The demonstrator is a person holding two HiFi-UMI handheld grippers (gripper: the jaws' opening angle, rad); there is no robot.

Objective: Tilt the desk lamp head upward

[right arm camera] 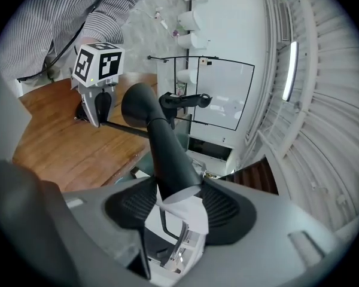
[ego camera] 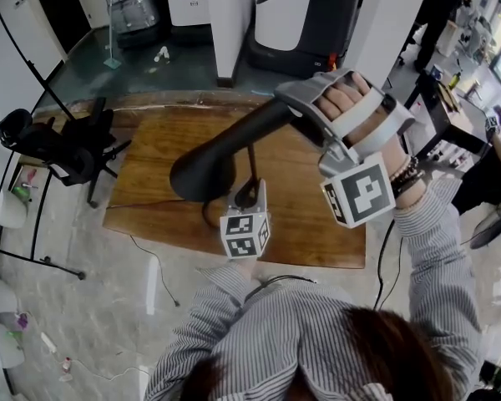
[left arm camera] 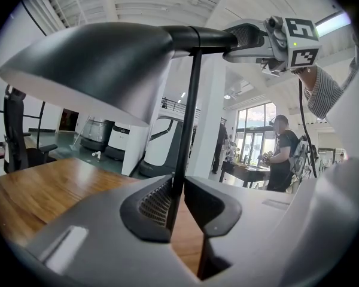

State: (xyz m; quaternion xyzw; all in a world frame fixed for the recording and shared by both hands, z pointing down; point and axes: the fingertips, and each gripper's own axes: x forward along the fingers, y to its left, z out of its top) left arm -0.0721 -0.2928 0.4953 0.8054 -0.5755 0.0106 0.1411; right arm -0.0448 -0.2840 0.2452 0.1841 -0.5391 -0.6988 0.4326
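A black desk lamp stands on the wooden table (ego camera: 159, 144). Its cone-shaped head (ego camera: 202, 174) points down and to the left. Its thick neck (ego camera: 259, 128) rises to the right. My right gripper (ego camera: 305, 111) is shut on the rear end of that neck (right arm camera: 167, 154), with a pad pressed on either side. Lower down, my left gripper (ego camera: 249, 197) is shut on the thin upright stem (left arm camera: 188, 130). In the left gripper view the head (left arm camera: 96, 64) looms overhead and the right gripper (left arm camera: 236, 37) grips the neck at the top right. The right gripper view shows the left gripper (right arm camera: 99, 109) on the stem.
A black office chair (ego camera: 67, 144) stands off the table's left edge. A thin cable (ego camera: 142, 203) runs across the table's front left. White machines (ego camera: 292, 7) stand behind the table. A person (left arm camera: 284, 151) stands at a desk to the right.
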